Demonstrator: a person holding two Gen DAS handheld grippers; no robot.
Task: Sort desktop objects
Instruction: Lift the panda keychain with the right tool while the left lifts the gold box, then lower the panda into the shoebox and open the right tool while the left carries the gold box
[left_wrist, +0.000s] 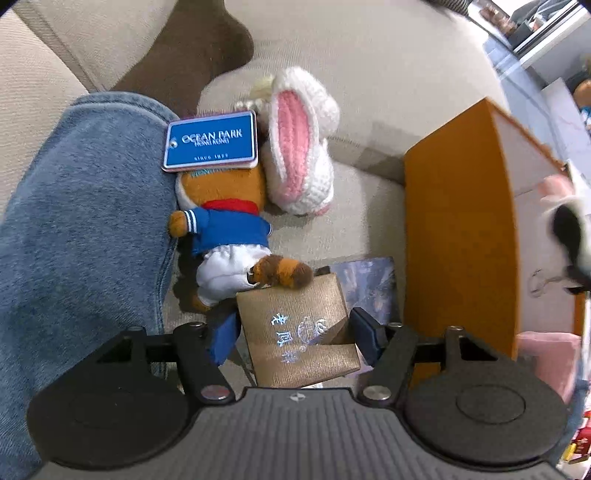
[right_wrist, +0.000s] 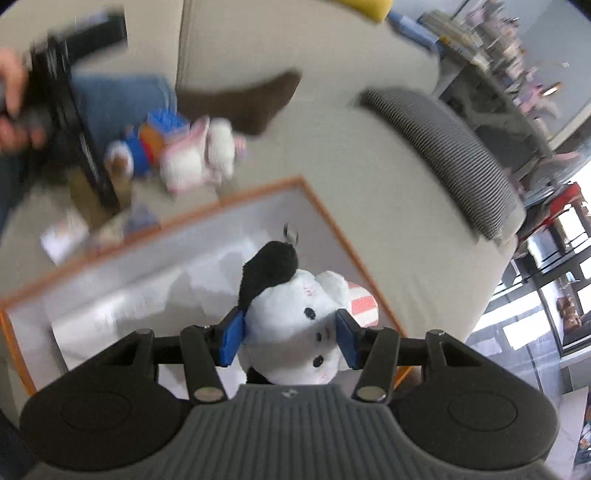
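In the left wrist view, my left gripper (left_wrist: 293, 336) is shut on a small gold box (left_wrist: 295, 325) with silver characters, its blue pads (left_wrist: 221, 341) pressing both sides. Beyond it lie a plush bear in a blue sailor top (left_wrist: 225, 229) under a blue Ocean Park tag (left_wrist: 210, 142), and a crocheted white bunny (left_wrist: 299, 147). In the right wrist view, my right gripper (right_wrist: 290, 339) is shut on a white plush dog with black ears (right_wrist: 295, 317), held above the white inside of an orange-rimmed box (right_wrist: 147, 280). That box's orange outer wall (left_wrist: 458, 229) stands to the right in the left wrist view.
Everything rests on a beige sofa (left_wrist: 369, 74). A person's jeans leg (left_wrist: 81, 221) and brown sock (left_wrist: 192, 48) lie at the left. A photo card (left_wrist: 369, 284) sits under the gold box. A grey ribbed cushion (right_wrist: 443, 155) lies at the right, with shelves beyond.
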